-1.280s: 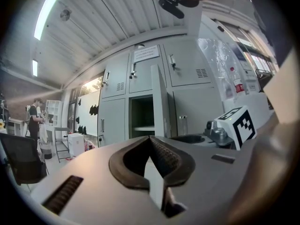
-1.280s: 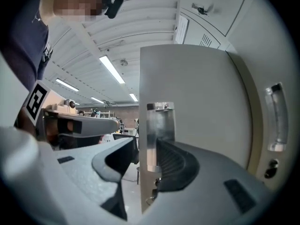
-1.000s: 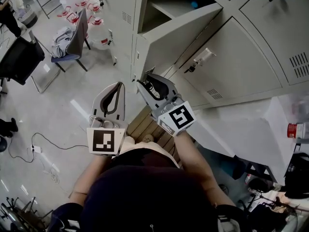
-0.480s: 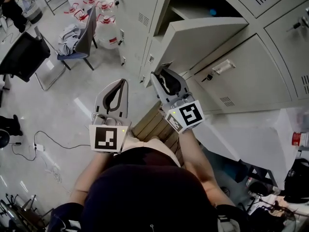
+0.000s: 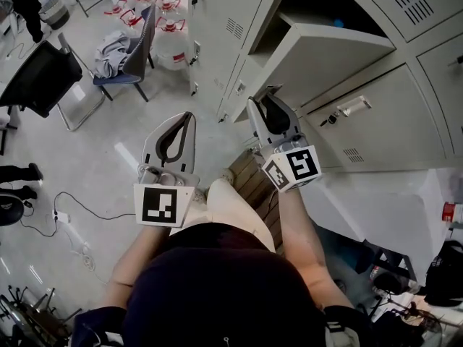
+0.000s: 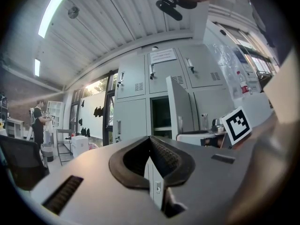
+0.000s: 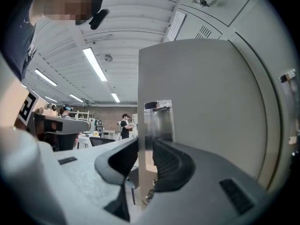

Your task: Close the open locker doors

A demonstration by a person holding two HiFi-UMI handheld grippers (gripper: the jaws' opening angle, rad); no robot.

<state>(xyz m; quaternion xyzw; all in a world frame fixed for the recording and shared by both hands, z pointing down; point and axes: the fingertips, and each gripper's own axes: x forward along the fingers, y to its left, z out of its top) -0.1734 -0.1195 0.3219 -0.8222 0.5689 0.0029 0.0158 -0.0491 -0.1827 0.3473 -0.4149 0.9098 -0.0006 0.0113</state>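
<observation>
Your right gripper (image 5: pixel 269 96) clamps the free edge of the open locker door (image 5: pixel 340 56), which runs toward 2 o'clock, its compartment (image 5: pixel 325 6) at 1 o'clock. Your left gripper (image 5: pixel 185 116), closed and empty, sits farther off at 8 o'clock.

Grey left tongs (image 5: pixel 187 116) and right tongs (image 5: pixel 265 97), black ribbed pads (image 6: pixel 165 156), black-and-white marker cubes (image 5: pixel 163 205), dark sleeves (image 5: pixel 92 325).

The open locker door (image 7: pixel 201 107) fills the right gripper view from 12 to 4 o'clock, hiding whatever lies behind it. Whether the right tongs (image 7: pixel 146 145) press its edge cannot be told. In the head view, a blue thing (image 5: pixel 338 23) inside the dark locker (image 5: pixel 318 2) at 1 o'clock is too small to name.
</observation>
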